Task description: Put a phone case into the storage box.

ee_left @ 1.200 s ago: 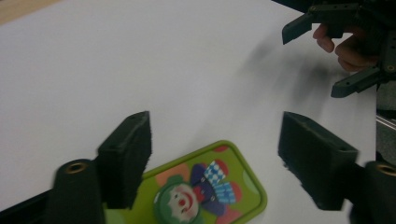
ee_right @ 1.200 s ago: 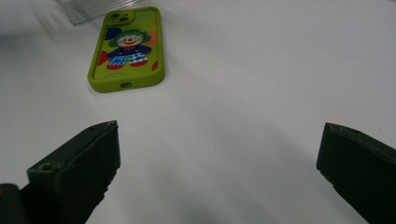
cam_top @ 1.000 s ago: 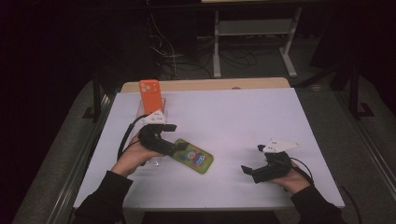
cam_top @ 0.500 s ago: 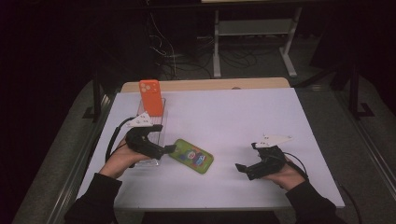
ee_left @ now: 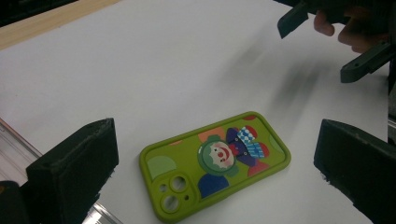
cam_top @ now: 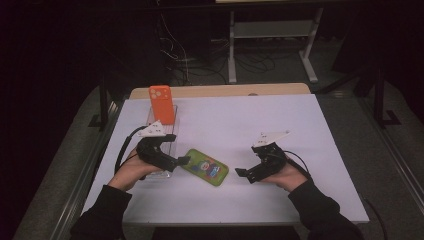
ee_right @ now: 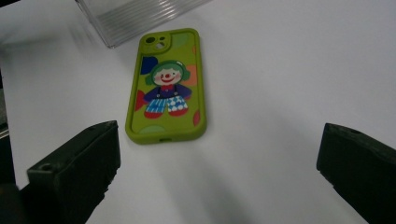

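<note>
A green phone case (cam_top: pixel 204 167) printed with a cartoon clown is lying flat on the white table (cam_top: pixel 240 120), printed side up, near the front edge and a little left of the middle, with its camera cutout end pointing toward the left. The left gripper (cam_top: pixel 181 160) is hovering just left of the case with its tips right beside that end, and its jaws have just been opening; in the left gripper view they are standing wide apart (ee_left: pixel 215 163) with the case lying on the table beyond them, not touched by either. The right gripper (cam_top: pixel 241 173) is sitting to the right of the case, pointing left toward it, a short gap away. In the right gripper view its jaws are also spread wide (ee_right: pixel 219 163), with nothing between them and the case lying just ahead. A clear ribbed plastic stand (cam_top: pixel 161 145) is resting on the table behind the left hand (cam_top: pixel 131 171), running away toward the far left. An orange phone case (cam_top: pixel 162 104) is standing upright at its far end. The right hand (cam_top: pixel 287 175) is wrapping the right gripper's body near the front right.
</note>
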A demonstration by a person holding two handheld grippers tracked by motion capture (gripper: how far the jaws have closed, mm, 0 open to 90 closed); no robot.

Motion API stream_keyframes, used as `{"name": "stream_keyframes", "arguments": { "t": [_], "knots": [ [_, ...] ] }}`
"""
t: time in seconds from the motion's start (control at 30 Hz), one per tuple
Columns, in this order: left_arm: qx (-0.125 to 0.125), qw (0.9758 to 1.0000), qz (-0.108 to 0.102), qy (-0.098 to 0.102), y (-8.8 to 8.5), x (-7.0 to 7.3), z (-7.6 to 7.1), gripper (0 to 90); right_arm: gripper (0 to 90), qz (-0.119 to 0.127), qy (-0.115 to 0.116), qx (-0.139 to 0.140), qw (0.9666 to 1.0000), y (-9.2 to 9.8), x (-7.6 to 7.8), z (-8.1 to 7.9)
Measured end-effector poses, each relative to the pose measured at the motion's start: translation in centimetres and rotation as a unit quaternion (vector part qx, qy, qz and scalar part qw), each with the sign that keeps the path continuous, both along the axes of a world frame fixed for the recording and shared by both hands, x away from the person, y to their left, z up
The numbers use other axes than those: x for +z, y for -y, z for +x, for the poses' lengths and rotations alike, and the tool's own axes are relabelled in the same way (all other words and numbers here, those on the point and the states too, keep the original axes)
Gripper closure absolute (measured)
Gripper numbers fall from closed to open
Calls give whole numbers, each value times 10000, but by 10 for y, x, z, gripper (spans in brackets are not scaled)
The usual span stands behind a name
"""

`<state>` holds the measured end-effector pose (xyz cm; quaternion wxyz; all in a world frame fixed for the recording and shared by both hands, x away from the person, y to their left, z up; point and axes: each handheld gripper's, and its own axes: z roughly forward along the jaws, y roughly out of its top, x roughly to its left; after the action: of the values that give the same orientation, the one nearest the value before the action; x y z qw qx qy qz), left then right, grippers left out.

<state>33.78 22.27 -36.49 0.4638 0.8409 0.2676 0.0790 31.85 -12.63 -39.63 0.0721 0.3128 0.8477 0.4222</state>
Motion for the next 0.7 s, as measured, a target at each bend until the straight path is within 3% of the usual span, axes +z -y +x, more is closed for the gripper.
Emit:
{"name": "stream_keyframes", "arguments": {
  "t": [0.33,0.7],
  "knots": [
    [26,10000,-27,26,0,1,1,0,0,-181,-139,88,9997,-35,3,19],
    [62,9999,-59,57,-2,4,0,0,0,-443,-222,194,9986,-69,-5,31]
  ]
}}
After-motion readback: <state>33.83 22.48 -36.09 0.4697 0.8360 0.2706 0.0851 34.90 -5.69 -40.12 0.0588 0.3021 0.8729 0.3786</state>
